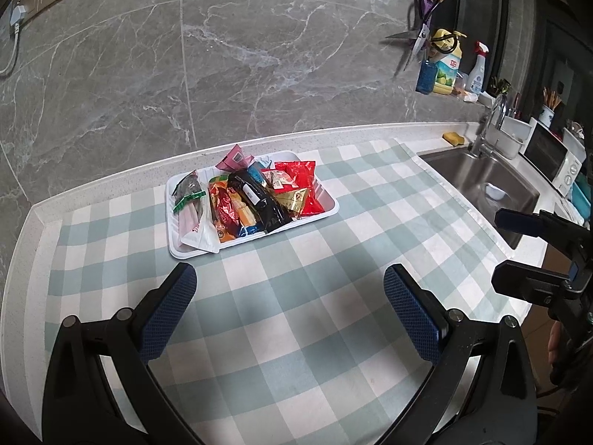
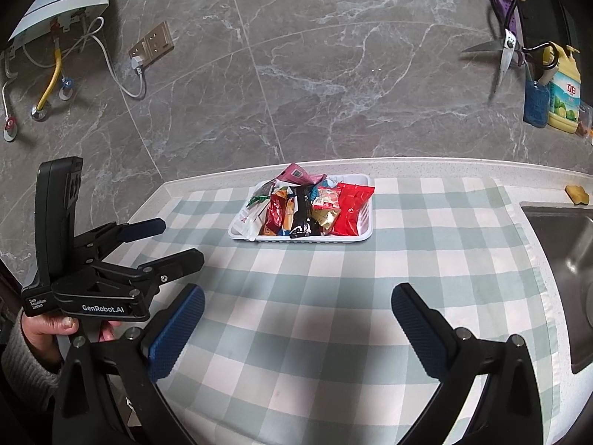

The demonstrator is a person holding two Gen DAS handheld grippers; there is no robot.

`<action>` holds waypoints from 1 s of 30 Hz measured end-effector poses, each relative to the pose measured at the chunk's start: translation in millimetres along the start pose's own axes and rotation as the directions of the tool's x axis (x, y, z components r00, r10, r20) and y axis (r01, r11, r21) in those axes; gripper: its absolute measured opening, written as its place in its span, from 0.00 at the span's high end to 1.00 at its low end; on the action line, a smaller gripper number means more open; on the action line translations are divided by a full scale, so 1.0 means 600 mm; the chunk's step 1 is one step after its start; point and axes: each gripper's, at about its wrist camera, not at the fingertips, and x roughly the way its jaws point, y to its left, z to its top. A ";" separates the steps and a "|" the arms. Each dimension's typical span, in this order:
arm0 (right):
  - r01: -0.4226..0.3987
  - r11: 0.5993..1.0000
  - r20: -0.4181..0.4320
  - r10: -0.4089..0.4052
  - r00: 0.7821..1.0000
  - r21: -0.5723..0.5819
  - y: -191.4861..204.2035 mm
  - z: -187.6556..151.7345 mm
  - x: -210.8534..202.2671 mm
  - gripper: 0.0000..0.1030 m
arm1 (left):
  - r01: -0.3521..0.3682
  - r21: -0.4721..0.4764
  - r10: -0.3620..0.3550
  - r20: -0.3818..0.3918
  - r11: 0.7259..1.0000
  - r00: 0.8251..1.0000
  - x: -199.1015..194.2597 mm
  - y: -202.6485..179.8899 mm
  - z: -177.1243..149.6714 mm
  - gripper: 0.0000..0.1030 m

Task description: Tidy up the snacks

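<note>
A white tray (image 1: 330, 212) sits near the back of the counter on a green-and-white checked cloth (image 1: 296, 315). It is piled with several snack packets: a red one (image 1: 304, 174), a black one (image 1: 259, 200), a gold one (image 1: 292, 196), orange ones and a pink one (image 1: 233, 157). The tray also shows in the right wrist view (image 2: 365, 235). My left gripper (image 1: 291, 311) is open and empty, well short of the tray. My right gripper (image 2: 296, 328) is open and empty, also short of the tray. Each gripper shows in the other's view, the right (image 1: 498, 248) and the left (image 2: 181, 241).
A steel sink (image 1: 481, 181) with a tap lies to the right, past the cloth's edge. A yellow sponge (image 1: 454, 138) lies by it. Scissors (image 1: 417, 37), a detergent bottle (image 1: 446, 63) and a spray bottle stand at the back right. Wall sockets (image 2: 152, 42) are at the back left.
</note>
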 end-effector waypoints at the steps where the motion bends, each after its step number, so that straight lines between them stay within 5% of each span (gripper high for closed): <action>1: 0.000 1.000 -0.001 0.000 1.000 0.001 0.000 -0.001 -0.001 0.00 | 0.002 0.001 -0.002 0.000 1.000 1.000 0.000 0.000 0.000 0.00; 30: -0.003 1.000 -0.013 0.003 1.000 0.008 0.009 -0.008 0.011 0.00 | 0.004 0.004 -0.004 0.001 1.000 1.000 0.004 0.005 0.001 0.00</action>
